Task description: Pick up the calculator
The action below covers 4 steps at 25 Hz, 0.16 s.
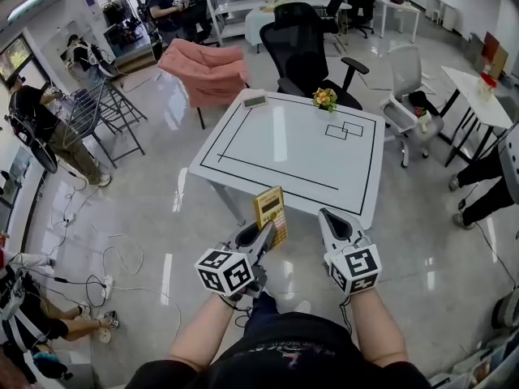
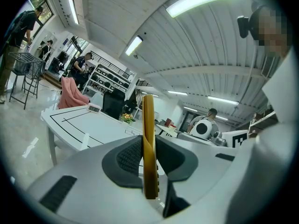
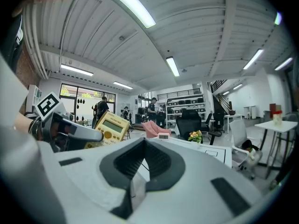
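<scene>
Pickup looks done: the left gripper (image 1: 263, 235) clamps the flat yellow plastic calculator (image 1: 268, 207), clear of the white table (image 1: 243, 148) ahead; the right gripper (image 1: 328, 217) is closed, empty.

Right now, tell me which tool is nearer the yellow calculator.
Left. The left tool is shut on the calculator and holds it upright by its lower edge. The right tool is shut and empty, and stands apart from the calculator on its right side.

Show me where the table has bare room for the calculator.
Bare: the middle and near half of the table, inside the black tape outline. Busy only along the far edge: small display at its left, flowers further right.
</scene>
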Tool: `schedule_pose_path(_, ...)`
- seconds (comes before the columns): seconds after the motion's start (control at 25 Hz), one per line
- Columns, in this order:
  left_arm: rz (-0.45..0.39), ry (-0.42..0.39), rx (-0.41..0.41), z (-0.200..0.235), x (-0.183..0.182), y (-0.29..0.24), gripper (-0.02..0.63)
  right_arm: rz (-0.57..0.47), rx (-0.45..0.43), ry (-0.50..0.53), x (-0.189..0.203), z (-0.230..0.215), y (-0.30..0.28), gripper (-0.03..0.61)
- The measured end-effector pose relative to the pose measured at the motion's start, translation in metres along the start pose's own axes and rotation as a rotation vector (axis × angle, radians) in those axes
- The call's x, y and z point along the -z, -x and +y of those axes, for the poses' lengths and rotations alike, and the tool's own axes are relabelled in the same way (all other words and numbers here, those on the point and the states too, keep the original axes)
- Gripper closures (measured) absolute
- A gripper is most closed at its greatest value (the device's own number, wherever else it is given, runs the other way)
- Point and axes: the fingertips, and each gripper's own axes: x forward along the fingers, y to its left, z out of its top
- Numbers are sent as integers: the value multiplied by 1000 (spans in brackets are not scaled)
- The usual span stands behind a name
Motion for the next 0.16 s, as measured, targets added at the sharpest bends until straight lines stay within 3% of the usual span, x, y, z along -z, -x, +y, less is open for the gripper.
schedule_pose_path(0.16, 6, 2, -2, -1, 1, 3, 534, -1, 2, -5, 0, 2, 3, 578)
